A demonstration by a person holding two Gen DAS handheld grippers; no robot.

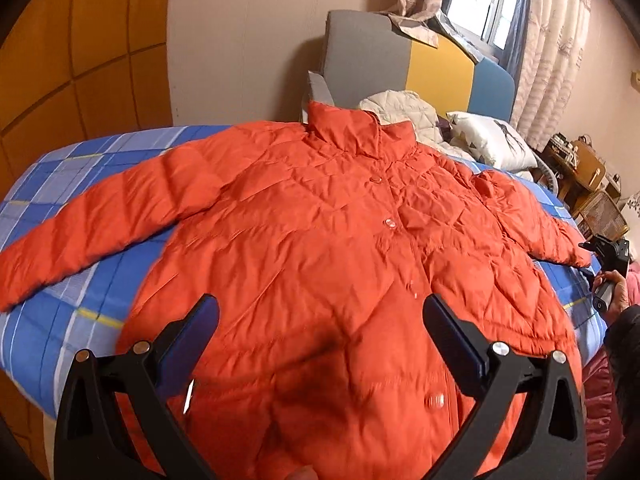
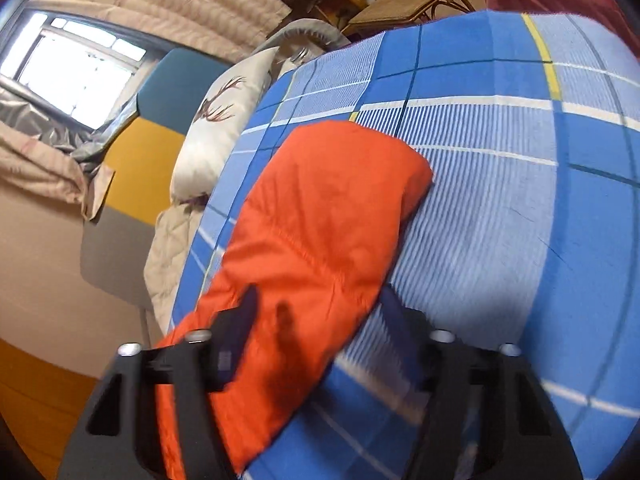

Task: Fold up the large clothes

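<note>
An orange quilted jacket lies face up on the bed, snaps shut, collar toward the headboard and both sleeves spread out. My left gripper hovers open over its lower front, nothing between the fingers. My right gripper is over the cuff end of the jacket's right-hand sleeve. Its jaws stand partly apart, astride the sleeve, and the pads do not visibly press on it. The left wrist view shows this gripper at the sleeve's cuff, held by a hand.
The bed has a blue plaid sheet. A deer-print pillow and a cream quilted garment lie at the headboard. Wooden wardrobe doors stand at left; a rattan chair and cluttered table beyond the bed.
</note>
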